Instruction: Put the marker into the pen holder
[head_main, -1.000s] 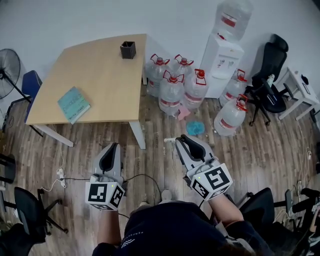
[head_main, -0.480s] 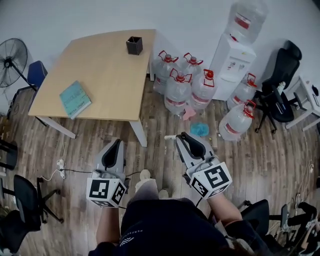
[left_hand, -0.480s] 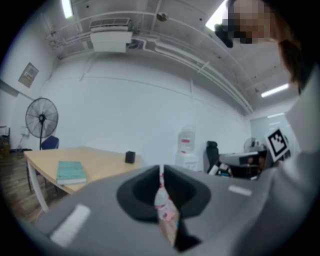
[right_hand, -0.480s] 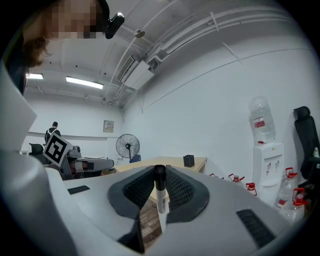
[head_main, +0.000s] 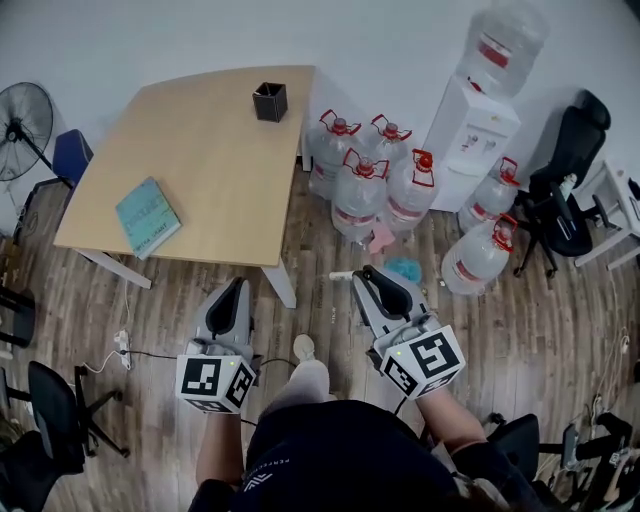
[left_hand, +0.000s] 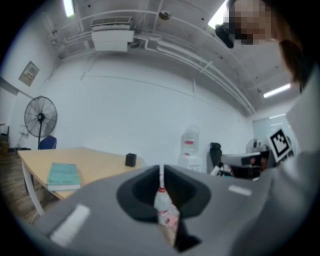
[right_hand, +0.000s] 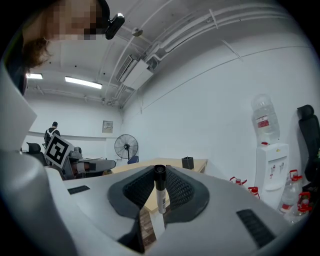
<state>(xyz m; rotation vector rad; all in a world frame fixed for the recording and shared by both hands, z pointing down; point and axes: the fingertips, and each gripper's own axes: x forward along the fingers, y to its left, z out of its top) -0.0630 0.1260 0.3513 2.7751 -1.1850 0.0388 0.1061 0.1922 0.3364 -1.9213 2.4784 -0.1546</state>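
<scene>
The black square pen holder (head_main: 270, 101) stands near the far edge of the wooden table (head_main: 210, 160), well ahead of both grippers; it also shows small in the left gripper view (left_hand: 130, 159) and the right gripper view (right_hand: 187, 162). My right gripper (head_main: 368, 276) is shut on a white marker with a black cap (right_hand: 159, 192), held crosswise between the jaws, its end poking out to the left (head_main: 340, 276). My left gripper (head_main: 236, 288) is level over the floor short of the table, jaws shut with nothing in them (left_hand: 161, 172).
A teal book (head_main: 148, 216) lies on the table's near left part. Several large water bottles (head_main: 370, 185) and a white water dispenser (head_main: 470, 140) crowd the floor right of the table. A fan (head_main: 22, 118), a blue chair (head_main: 72, 157) and black office chairs (head_main: 560, 190) stand around.
The table, bottles and floor have slid nearer and lower in the head view as I walk toward the table. Both grippers keep their pose, the marker still held in the right one.
</scene>
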